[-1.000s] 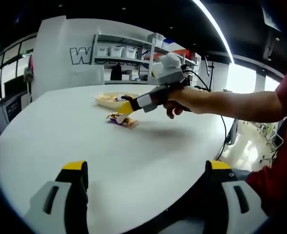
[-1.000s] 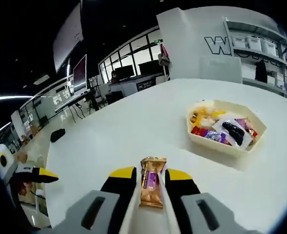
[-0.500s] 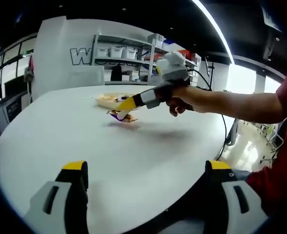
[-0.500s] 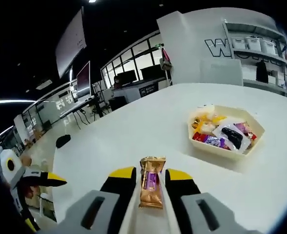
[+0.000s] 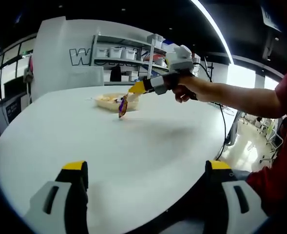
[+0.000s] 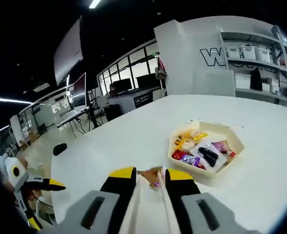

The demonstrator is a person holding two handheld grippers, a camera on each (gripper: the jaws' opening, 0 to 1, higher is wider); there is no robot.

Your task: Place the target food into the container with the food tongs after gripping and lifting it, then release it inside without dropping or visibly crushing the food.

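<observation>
Right gripper view: right tool [image 6: 150, 174] clamped on snack packet [image 6: 152, 171], tray [image 6: 207, 171] at 2 o'clock; left tool [image 5: 145, 166] apart over surface [image 5: 133, 146]

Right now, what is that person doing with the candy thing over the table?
A person is using the right tool to carry a wrapped snack. The snack hangs in the air above the white table, pinched by the tool, close to a tray already full of other wrapped snacks. It has not been let go yet. The left tool is open and waits near the table's edge.
</observation>
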